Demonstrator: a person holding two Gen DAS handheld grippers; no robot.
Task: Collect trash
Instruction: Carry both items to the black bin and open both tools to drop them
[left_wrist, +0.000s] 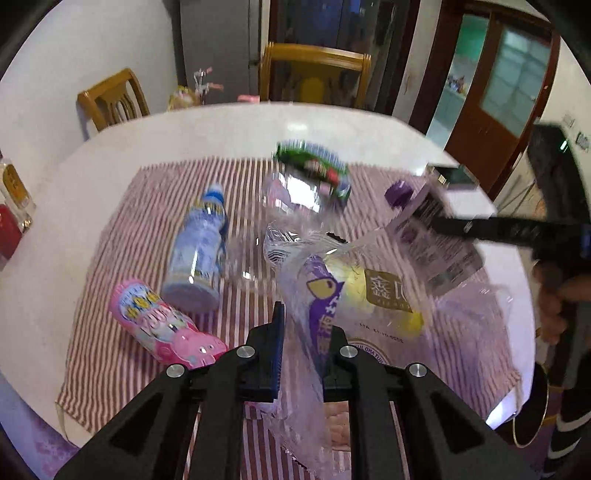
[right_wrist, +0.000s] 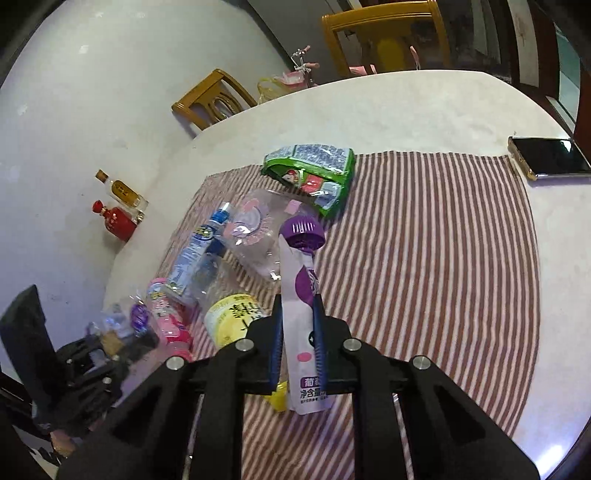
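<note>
My left gripper (left_wrist: 306, 326) is shut on a clear plastic bag (left_wrist: 384, 291) that holds a purple wrapper and something yellow. The bag hangs between the fingers above the striped cloth (left_wrist: 122, 332). My right gripper (right_wrist: 297, 306) is shut on a white and purple drink pouch (right_wrist: 301, 291) with a purple cap, held upright. In the left wrist view that pouch (left_wrist: 439, 243) hovers at the bag's right side. On the cloth lie a blue-capped bottle (left_wrist: 199, 254), a pink cartoon bottle (left_wrist: 162, 325), a clear plastic cup (left_wrist: 291, 192) and a green snack wrapper (left_wrist: 317, 166).
A phone (right_wrist: 550, 157) lies at the cloth's far right corner. Two small liquor bottles, one amber (right_wrist: 120, 190) and one red (right_wrist: 116, 221), stand at the table's left edge. Wooden chairs (left_wrist: 314, 74) stand behind the white round table (left_wrist: 221, 133). A person's hand (left_wrist: 554, 306) grips the right tool.
</note>
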